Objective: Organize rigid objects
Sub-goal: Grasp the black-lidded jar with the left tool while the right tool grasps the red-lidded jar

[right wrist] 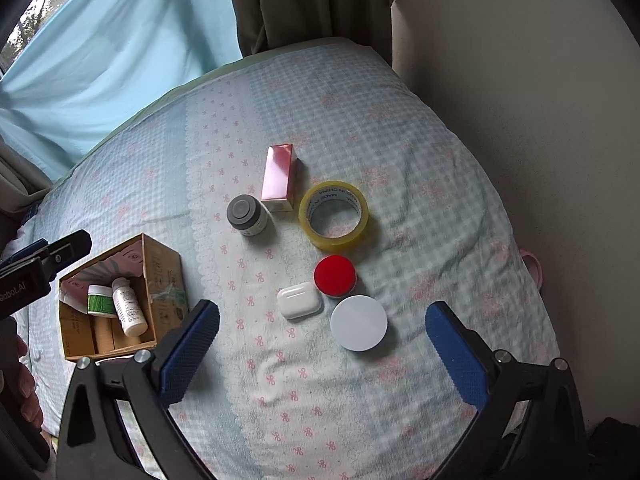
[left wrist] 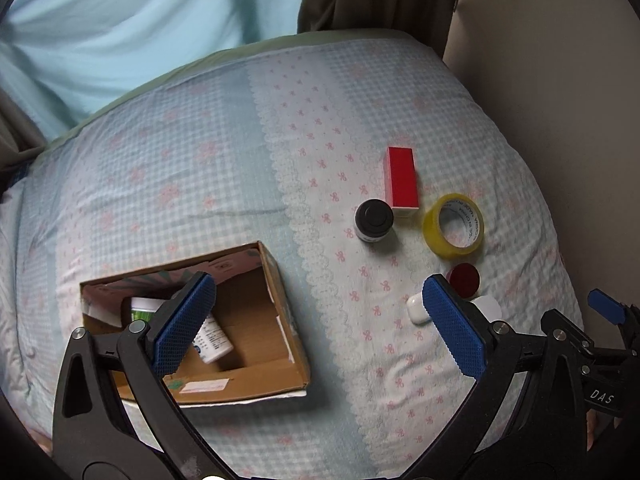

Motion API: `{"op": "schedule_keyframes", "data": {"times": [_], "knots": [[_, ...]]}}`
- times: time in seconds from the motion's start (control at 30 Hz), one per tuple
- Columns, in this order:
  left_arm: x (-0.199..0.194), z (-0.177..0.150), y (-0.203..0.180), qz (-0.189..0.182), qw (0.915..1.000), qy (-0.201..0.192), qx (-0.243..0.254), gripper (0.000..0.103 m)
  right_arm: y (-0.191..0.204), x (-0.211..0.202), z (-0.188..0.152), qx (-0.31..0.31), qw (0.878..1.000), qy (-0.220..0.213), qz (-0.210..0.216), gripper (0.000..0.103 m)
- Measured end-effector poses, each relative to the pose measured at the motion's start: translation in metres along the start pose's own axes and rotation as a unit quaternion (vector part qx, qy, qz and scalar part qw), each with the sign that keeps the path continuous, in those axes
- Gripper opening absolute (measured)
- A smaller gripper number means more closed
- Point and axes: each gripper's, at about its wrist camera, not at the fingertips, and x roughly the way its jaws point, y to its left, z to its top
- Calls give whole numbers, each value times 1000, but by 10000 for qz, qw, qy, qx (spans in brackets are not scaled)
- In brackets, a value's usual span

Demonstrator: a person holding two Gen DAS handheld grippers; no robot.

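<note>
Both tongs hung spread and empty over the bed (right wrist: 460,184), the right gripper (right wrist: 324,354) poised above the loose cluster near its right edge, presumably because that white earbud case (right wrist: 300,301) belonged in the cardboard box (right wrist: 162,276) toward the left edge, where the left gripper (left wrist: 320,320) waited beside two bottles already inside.

My two wrist cameras look steeply down from above the bed (left wrist: 200,168), both sharing the cardboard box (left wrist: 296,364) and tape roll (right wrist: 334,214).
</note>
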Motion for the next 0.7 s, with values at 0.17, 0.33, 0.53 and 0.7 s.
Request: {"op": "schedule_keyframes", "data": {"times": [0.17,0.33,0.53,0.7], "knots": [[63,18,-31,-114,9981,483,357,103,-23,39,7,550,9984,77,55,103],[119,23,-52,-125,9932,847,787,103,-30,78,10,810,9963,286,-58,99],[175,30,-66,-98,9874,1014,1212,103,-26,121,8,737,9959,472,-243,99],[214,36,-77,-83,9818,1039,1585,101,-17,163,6,595,9952,699,-340,82]]}}
